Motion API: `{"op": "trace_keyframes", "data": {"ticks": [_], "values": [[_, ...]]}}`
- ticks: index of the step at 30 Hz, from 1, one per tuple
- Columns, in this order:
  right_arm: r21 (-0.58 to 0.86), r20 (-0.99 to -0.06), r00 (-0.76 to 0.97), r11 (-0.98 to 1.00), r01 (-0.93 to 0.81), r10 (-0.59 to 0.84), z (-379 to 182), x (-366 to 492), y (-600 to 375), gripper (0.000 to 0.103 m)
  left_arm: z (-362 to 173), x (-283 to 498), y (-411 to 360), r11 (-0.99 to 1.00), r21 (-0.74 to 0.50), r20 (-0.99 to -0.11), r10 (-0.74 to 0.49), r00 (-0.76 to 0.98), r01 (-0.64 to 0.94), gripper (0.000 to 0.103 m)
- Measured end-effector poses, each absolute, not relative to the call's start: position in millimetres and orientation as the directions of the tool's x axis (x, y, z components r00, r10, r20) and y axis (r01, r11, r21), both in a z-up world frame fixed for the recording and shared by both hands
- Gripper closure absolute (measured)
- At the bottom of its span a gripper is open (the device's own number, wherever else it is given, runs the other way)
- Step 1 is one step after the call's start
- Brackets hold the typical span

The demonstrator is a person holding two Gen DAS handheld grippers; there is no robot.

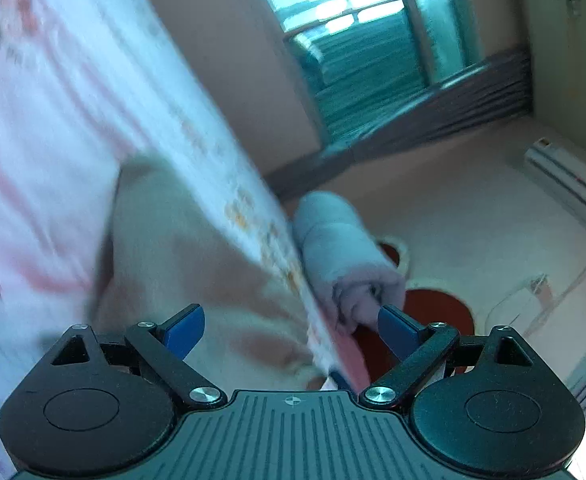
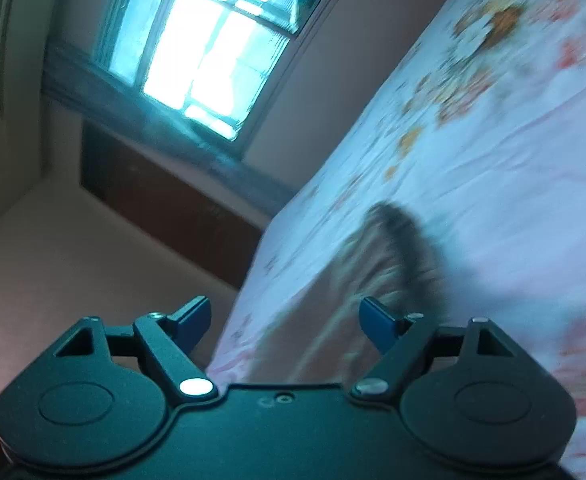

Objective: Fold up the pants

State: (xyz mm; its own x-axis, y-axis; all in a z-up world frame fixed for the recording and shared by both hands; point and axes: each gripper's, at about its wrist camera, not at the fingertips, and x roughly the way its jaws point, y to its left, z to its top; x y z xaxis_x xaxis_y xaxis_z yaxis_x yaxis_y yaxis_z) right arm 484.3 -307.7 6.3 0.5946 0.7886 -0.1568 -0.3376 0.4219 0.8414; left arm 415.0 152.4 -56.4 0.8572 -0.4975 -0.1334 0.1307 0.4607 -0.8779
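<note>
Left wrist view:
Left gripper (image 1: pixel 291 330): released, its 2 blue fingers (image 1: pixel 185 330) spread wide, nothing between them and no visible contact.
Pants (image 1: pixel 181 264): beige cloth lying on the floral bedsheet (image 1: pixel 53 100), just ahead of the left finger; blurred, so folds cannot be read.
Bed edge: runs diagonally from upper left down toward the gap between the fingers.
Rolled towel (image 1: pixel 341 256): pale, beside the bed edge, its end close to the right finger; contact cannot be told.
Red rug (image 1: pixel 437 316): on the floor under the towel's end.
Background: window (image 1: pixel 357 12), air conditioner (image 1: pixel 565 184) at the right.

Right wrist view:
Right gripper (image 2: pixel 285 326): released, fingers (image 2: pixel 377 326) wide apart and grasping nothing.
Pants (image 2: pixel 357 288): beige cloth with a dark curved edge, at the near corner of the floral bedsheet (image 2: pixel 513 140), just ahead of the right finger; heavily blurred.
Floor (image 2: pixel 53 260): beyond the left finger.
Background: bright window (image 2: pixel 209 48) above a dark ledge.
</note>
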Motion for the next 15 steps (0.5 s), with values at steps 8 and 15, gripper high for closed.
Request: {"op": "trace_keyframes", "data": {"ticks": [8,15], "values": [[0.823,-0.342,0.561,0.528,-0.21,0.754,-15,506,-289,0.049,-81,423,149,0.444,-0.896,-0.241,-0.466,0.851,-0.011,0.026],[0.65,-0.324,0.661,0.667,-0.366,0.677,21,469,-275,0.02,-55,448,153,0.583,-0.812,-0.257,-0.378,0.889,0.014,0.011]]}}
